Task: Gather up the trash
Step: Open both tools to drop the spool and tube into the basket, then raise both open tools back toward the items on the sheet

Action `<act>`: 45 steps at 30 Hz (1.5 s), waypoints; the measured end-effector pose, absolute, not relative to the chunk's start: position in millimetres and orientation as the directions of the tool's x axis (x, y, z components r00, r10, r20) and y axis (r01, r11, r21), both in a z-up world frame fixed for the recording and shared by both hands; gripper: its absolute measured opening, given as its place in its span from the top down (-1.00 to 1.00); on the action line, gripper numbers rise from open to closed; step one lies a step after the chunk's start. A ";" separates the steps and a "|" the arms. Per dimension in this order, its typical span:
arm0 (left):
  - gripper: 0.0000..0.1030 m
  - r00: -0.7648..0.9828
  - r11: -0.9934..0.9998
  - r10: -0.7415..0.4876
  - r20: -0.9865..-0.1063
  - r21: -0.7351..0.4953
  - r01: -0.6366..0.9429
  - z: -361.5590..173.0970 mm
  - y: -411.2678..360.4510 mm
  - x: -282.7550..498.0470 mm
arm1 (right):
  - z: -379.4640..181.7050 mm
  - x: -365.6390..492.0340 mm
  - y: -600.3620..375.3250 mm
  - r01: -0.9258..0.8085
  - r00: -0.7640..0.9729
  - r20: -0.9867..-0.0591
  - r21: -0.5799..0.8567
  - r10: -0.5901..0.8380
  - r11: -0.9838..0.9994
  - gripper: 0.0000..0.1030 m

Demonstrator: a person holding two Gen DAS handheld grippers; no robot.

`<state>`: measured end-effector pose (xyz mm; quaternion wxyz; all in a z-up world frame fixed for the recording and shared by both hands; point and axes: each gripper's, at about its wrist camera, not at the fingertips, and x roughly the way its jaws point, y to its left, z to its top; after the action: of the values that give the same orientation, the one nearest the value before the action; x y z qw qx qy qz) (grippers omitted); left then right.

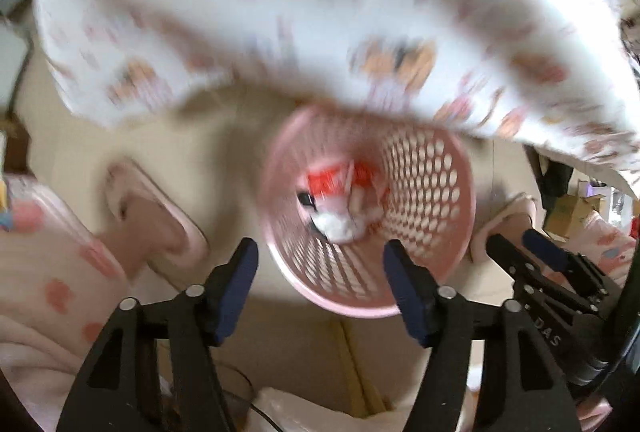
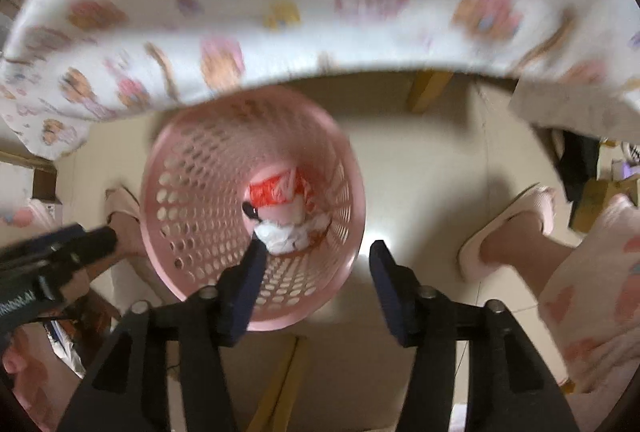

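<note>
We see the basket [image 2: 256, 208] at frame centre, straight below both grippers. The left gripper [image 1: 320, 272] and right gripper [image 2: 316, 272] have fingers wide, holding nothing; the right sits nearer.

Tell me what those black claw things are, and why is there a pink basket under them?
Those claws are two grabbers. A person holds one in each hand, and each has a camera looking along its fingers. One picture is from the left gripper, the other from the right gripper. Both are open and hold nothing. They point down at a pink basket with holes, standing on the floor beside a table with a cartoon-print tablecloth. Inside lies trash: something red and white, crumpled. The pink things beside it are the person's slippers.
</note>
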<state>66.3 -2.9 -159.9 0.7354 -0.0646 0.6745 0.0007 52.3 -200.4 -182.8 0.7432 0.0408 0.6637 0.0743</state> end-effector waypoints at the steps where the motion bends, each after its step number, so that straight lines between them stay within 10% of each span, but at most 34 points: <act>1: -0.34 0.124 0.994 -0.068 -0.990 -0.078 -0.079 -151.0 -1.5 65.1 | -175.2 50.9 -199.9 -0.060 0.132 -0.977 0.163 0.169 0.985 -0.12; 6: -0.59 0.306 0.991 0.117 -0.945 0.089 -0.103 -112.1 6.2 57.7 | -132.3 39.8 -201.3 -0.084 0.260 -0.949 0.163 0.180 0.983 -0.49; 16: -0.63 0.555 0.997 0.034 -0.831 -0.010 -0.076 -54.0 12.2 42.1 | -64.3 26.1 -201.2 -0.161 0.559 -0.809 0.107 0.180 0.981 -0.71; 20: -0.98 0.688 0.997 0.058 -0.723 0.005 -0.078 -26.2 8.0 31.1 | -46.0 24.5 -204.9 -0.163 0.627 -0.755 0.116 0.194 0.980 -0.79; 36: -0.98 0.860 0.999 0.039 -0.509 -0.003 -0.046 23.6 2.3 3.2 | 5.3 10.4 -229.4 -0.166 0.764 -0.610 0.132 0.212 0.977 -0.81; 45: -0.98 0.822 0.997 0.060 -0.566 -0.002 -0.074 41.5 20.4 22.0 | 42.8 24.0 -234.6 -0.216 0.791 -0.558 0.129 0.250 0.968 -0.81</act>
<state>22.0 20.4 41.5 0.9544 -0.0118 0.2962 0.0352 24.0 -234.6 42.8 0.9458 0.0292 0.2989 0.1232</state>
